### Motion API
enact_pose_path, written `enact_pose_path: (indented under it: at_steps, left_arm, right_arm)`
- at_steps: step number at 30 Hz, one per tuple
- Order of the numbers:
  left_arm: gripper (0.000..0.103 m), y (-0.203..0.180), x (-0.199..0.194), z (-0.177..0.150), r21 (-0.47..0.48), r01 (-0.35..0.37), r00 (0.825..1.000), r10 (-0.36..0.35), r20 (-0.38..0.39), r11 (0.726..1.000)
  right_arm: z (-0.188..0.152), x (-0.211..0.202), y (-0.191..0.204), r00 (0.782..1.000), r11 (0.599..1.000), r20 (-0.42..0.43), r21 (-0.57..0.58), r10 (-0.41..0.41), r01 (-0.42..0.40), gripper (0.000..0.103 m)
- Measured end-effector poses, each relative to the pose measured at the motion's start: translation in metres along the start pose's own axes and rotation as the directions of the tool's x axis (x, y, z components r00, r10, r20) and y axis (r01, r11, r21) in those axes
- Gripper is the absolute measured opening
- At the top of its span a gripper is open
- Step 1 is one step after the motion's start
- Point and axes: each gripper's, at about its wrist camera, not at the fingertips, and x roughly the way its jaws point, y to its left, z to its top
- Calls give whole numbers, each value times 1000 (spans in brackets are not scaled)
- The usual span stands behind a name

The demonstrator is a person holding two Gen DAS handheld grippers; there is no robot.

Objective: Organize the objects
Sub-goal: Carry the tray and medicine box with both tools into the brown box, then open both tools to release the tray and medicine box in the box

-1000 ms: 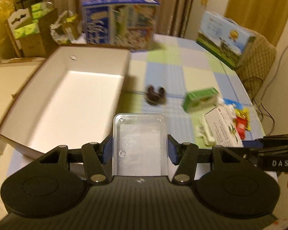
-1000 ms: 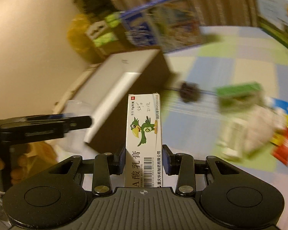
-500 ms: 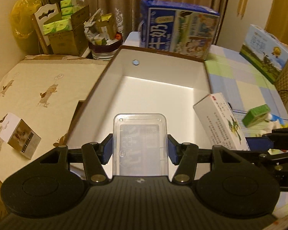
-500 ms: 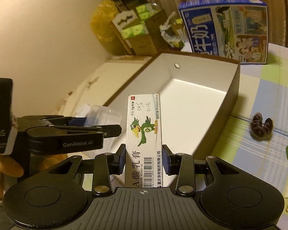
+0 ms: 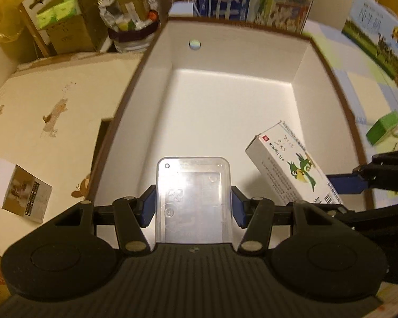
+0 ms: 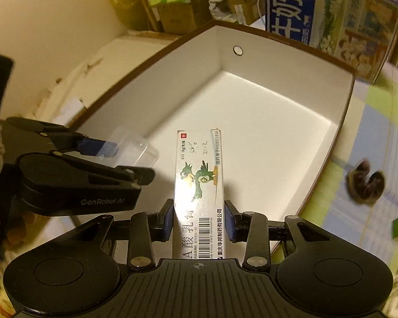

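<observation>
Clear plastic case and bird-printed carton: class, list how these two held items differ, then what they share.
The clear plastic case is see-through and unprinted; the bird-printed carton is opaque white card with a green bird and barcode. The case is wide with rounded corners, the carton narrow and square-edged. The left gripper holds the case, the right gripper the carton. Both hang over the white box.

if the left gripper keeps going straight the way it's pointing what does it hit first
Likely the bare white floor of the open box; the clear plastic case held in the left gripper would touch down first.
</observation>
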Motion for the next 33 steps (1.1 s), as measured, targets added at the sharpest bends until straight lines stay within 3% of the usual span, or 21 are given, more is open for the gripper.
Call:
enact_pose_path:
  at_steps: [10,26,33]
  left_arm:
    - [52,5,30,-9,39,0,993,4,-115,999]
    - [65,5,18,-9,61,31,996,-26,-84,998]
    - [70,3,10,-7,70,28,998,-23,-65,997]
  right_arm:
    - [0,2,9,999,996,-21,-90,-27,25,35]
    - [6,14,12,996,990,-39,-117,-84,79,36]
    - [5,8,7,996,988,-20,-127,-89,86,45]
